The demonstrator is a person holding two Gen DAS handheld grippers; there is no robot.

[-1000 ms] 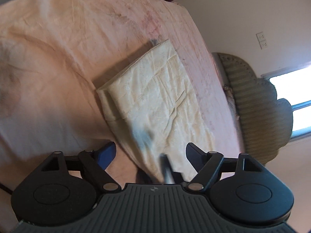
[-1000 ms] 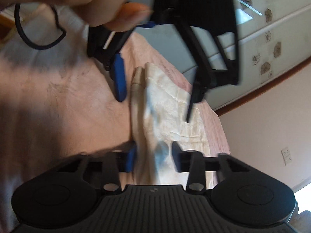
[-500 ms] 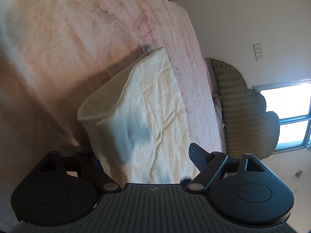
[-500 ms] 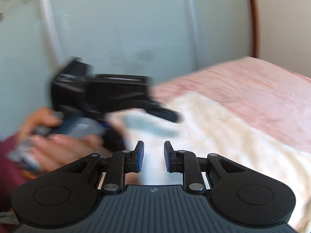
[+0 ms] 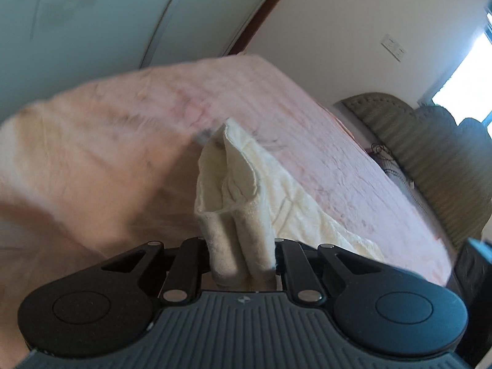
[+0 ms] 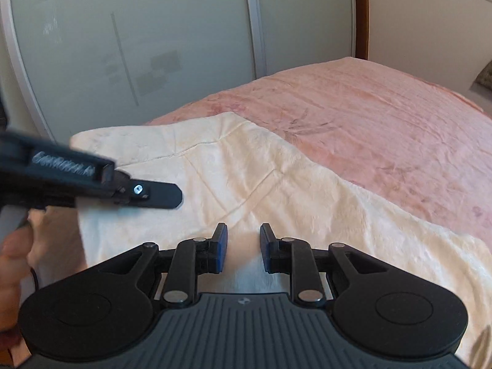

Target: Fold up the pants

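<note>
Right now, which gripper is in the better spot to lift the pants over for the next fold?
Left. The left gripper has just closed its jaws on a bunched edge of the cream pants, so it could probably carry the fold. The right gripper holds nothing; its jaws stand apart above the cloth.

Pants (image 6: 246, 178): cream cloth, soft fleecy nap, matt, faint stitched seams. Bedspread (image 6: 384, 117) under the pants: pink cloth, crinkled, low sheen. Left gripper (image 5: 243, 261) and right gripper (image 6: 241, 247): matt black plastic, ribbed housing, small shiny metal pivot pins; right one has blue rubbery pads. Headboard (image 5: 430, 160) beyond the bedspread: ribbed olive upholstery. Wardrobe doors (image 6: 138, 46): smooth frosted panels, glossy.
</note>
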